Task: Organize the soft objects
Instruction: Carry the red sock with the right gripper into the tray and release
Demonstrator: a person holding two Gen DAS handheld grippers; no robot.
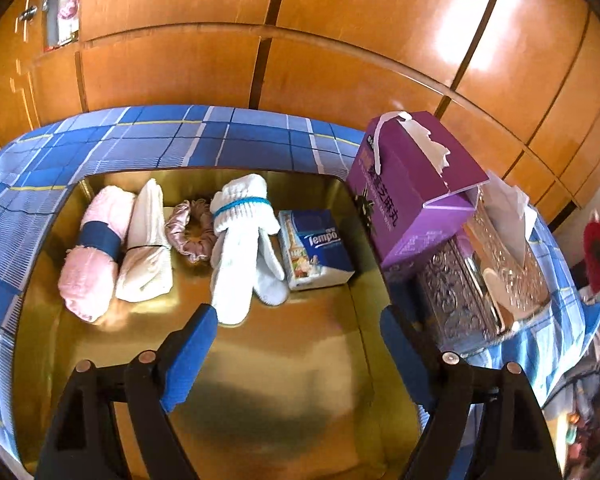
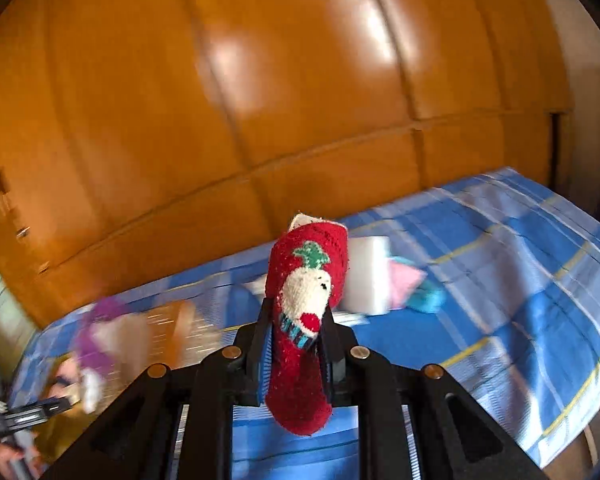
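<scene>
In the left wrist view a gold tin tray (image 1: 268, 364) sits on the blue plaid bed. In it lie a pink rolled towel (image 1: 92, 256), a cream rolled cloth (image 1: 146, 248), a pink scrunchie (image 1: 192, 228), bundled white gloves (image 1: 242, 248) and a Tempo tissue pack (image 1: 314, 250). My left gripper (image 1: 296, 336) is open and empty above the tray. In the right wrist view my right gripper (image 2: 296, 344) is shut on a red rolled sock (image 2: 306, 312) with a white radish figure, held above the bed.
A purple box (image 1: 412, 188) and a silver tissue holder (image 1: 484, 276) stand right of the tray. A white block (image 2: 366, 276), a pink cloth (image 2: 406, 280) and a teal item (image 2: 430, 300) lie on the blue plaid sheet (image 2: 500, 280). Wooden wardrobe doors (image 1: 300, 52) stand behind.
</scene>
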